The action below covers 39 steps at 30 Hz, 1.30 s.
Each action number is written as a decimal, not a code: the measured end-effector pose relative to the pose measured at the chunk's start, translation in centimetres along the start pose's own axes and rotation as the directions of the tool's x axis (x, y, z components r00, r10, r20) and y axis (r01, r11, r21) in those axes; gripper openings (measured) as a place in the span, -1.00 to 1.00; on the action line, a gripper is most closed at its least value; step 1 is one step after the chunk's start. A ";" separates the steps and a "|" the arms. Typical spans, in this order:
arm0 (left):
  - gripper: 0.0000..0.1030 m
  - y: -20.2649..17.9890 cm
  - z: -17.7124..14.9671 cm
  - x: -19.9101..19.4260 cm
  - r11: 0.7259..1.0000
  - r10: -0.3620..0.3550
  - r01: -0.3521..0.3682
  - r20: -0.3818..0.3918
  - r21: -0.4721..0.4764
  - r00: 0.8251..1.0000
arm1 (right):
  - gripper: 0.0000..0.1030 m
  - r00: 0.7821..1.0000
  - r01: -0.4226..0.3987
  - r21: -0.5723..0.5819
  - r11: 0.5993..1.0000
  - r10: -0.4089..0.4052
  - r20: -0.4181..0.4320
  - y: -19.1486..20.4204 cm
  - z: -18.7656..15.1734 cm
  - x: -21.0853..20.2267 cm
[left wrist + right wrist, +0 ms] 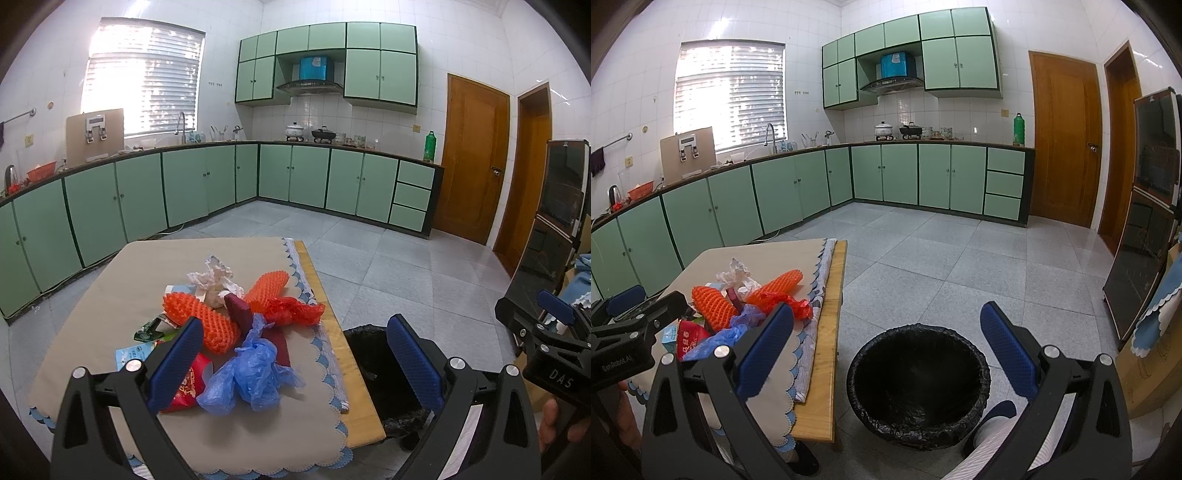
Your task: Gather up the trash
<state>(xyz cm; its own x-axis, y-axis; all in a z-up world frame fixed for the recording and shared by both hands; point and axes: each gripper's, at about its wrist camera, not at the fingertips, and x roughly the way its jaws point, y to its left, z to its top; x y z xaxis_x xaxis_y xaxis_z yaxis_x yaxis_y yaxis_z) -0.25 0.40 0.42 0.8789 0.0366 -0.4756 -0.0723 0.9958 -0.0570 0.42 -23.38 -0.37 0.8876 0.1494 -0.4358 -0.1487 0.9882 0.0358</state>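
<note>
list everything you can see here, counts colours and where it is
foam fruit nets: 2, orange, middle of table
plastic bag: 1, blue, crumpled, near edge of pile
thin bag: 1, red, right side of pile
crumpled paper: 1 clump, white, far side of pile
red packet: 1, behind left claw's finger
green wrapper: 1, left of pile
table: 1, wood, beige cloth
bin: 1, black liner, floor right of table
cabinets: mint green, along walls
left claw: open, over table
right claw: open, over bin
</note>
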 end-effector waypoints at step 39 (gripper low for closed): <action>0.88 -0.1 0.0 -0.2 1.000 0.003 -0.003 -0.001 0.003 1.000 | 0.90 1.000 -0.003 0.005 1.000 0.003 0.001 0.7 -0.1 0.0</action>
<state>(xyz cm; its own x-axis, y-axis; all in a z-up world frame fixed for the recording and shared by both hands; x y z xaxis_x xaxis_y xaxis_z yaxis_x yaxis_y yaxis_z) -0.40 0.31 0.56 0.8783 0.0395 -0.4765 -0.0737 0.9959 -0.0533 0.28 -22.65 -0.47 0.8877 0.1521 -0.4346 -0.1488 0.9880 0.0418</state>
